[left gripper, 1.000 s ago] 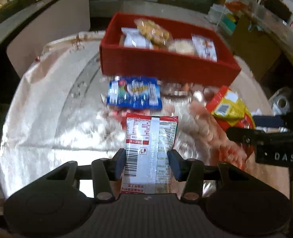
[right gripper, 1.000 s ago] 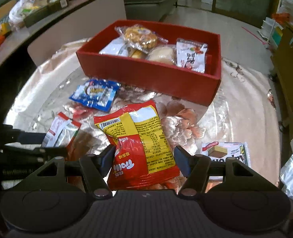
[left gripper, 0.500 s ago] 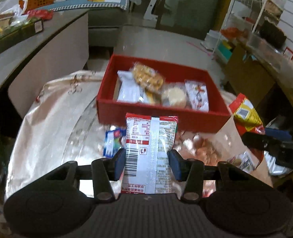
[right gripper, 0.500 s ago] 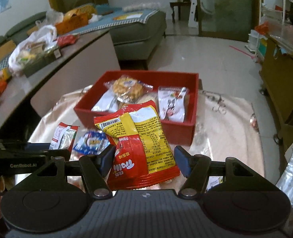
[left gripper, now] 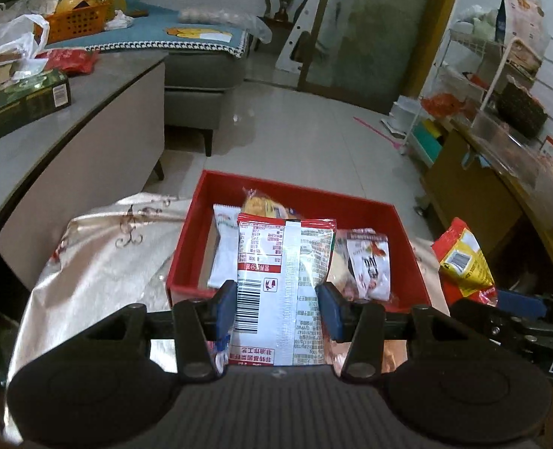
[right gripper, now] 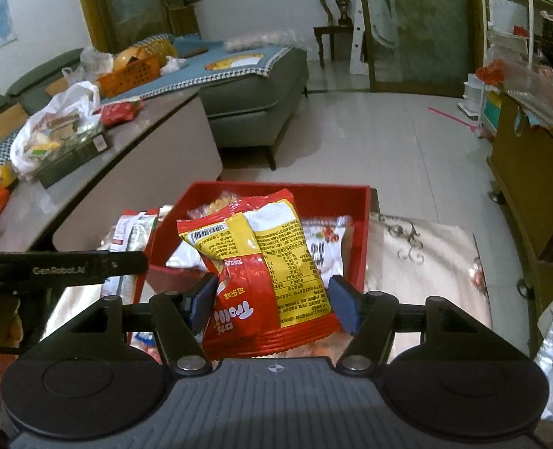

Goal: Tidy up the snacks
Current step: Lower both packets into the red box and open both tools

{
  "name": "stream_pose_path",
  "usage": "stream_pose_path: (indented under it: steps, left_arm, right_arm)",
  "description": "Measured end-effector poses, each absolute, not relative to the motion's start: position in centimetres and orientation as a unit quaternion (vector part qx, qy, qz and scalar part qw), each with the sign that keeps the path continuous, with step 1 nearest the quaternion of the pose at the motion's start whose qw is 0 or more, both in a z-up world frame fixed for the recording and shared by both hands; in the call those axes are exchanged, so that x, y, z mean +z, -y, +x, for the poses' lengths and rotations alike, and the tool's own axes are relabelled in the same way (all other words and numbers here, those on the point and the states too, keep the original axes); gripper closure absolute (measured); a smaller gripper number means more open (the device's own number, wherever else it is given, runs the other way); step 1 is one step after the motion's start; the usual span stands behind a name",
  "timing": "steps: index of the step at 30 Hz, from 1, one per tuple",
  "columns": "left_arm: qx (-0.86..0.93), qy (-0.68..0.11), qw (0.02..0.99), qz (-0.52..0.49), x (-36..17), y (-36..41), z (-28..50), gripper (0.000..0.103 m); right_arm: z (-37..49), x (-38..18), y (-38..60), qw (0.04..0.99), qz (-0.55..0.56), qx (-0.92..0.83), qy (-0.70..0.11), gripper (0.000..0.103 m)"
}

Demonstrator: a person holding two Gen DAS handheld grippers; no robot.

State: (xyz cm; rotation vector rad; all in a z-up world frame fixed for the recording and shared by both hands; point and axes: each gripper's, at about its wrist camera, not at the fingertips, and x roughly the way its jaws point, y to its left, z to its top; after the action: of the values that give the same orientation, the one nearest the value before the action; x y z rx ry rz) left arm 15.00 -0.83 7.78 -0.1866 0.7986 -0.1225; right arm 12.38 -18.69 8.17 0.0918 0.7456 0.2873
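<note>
Much of the red box [left gripper: 403, 224] is being blocked from the left wrist view by the white packet [left gripper: 283, 284], which is being gripped at its sides by the left gripper [left gripper: 282, 308]. Only parts of the snacks inside are being shown: a white pouch [left gripper: 222, 250] at the left, a yellowish bag [left gripper: 261, 207] behind, and a red-and-white sachet [left gripper: 370, 262] at the right. In the right wrist view the box's interior is being covered in the same way by the red and yellow bag [right gripper: 265, 273], which is being clamped by the right gripper [right gripper: 272, 305] and held up in front of the box. The box's near wall is being cut off by both tools. The shiny tablecloth [left gripper: 100, 262] is being seen on both sides of the box. Print on the packets is too small to be read. Beyond the table, a grey counter [right gripper: 152, 138] and a sofa [right gripper: 254, 101] are being shown at the far left.
</note>
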Motion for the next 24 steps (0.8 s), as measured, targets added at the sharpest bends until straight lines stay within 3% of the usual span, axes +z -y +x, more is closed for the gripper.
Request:
stream_pose_path:
  steps: [24]
  left_arm:
    - [-0.039,-0.358,0.931,-0.054,8.4,3.0,20.3,0.062]
  right_arm:
    - [17.1,7.8,18.1,0.924,0.057,0.131,-0.354,0.032]
